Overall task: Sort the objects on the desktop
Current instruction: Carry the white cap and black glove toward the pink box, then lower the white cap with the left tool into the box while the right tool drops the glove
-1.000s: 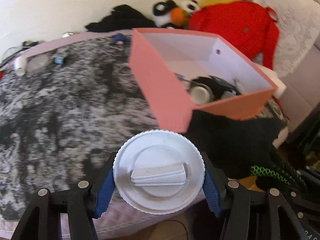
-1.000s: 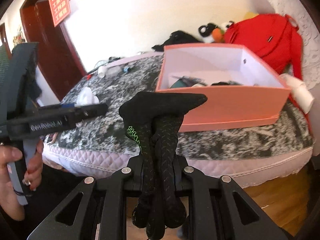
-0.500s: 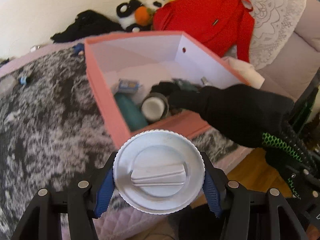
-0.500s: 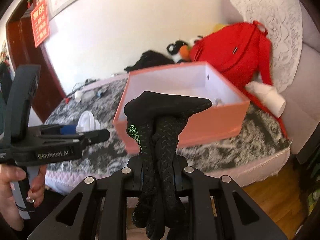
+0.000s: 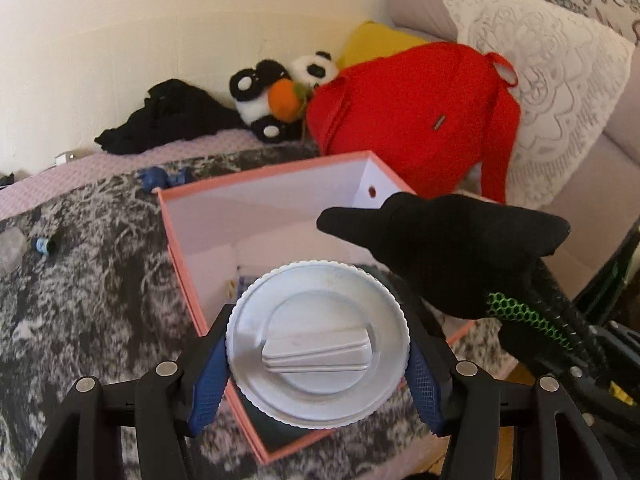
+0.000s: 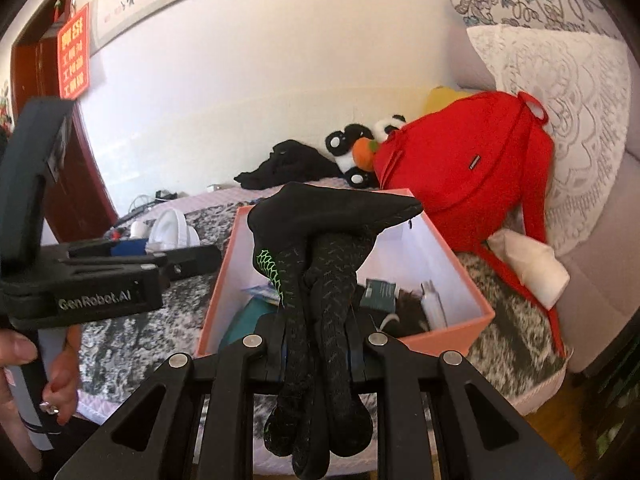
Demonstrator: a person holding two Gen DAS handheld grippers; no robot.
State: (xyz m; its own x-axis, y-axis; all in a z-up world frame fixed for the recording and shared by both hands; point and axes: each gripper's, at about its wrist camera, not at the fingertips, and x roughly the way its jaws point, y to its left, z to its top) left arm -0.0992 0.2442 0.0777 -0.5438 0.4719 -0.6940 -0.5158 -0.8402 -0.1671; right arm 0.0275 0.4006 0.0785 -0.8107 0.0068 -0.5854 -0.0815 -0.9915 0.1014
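The left tool (image 5: 318,354) is clenched on a round white lid (image 5: 318,346), its blue pads (image 5: 206,384) pressing the ribbed rim from both sides. The lid hangs over the near left corner of the pink box (image 5: 180,248), which stands open on the bed (image 5: 80,304) with its grey and black cover. The right tool (image 6: 316,354) is closed tight on a black glove (image 6: 320,240); the glove's body juts forward above the box while its fingers hang down between the jaws. Inside the box lie a teal object (image 6: 240,320), a small dark card (image 6: 378,292) and a white piece (image 6: 434,306). Behind the box, at the far side, a red backpack (image 5: 416,120) leans beside a panda plush (image 5: 276,96) and a heap of black clothing (image 5: 172,120).
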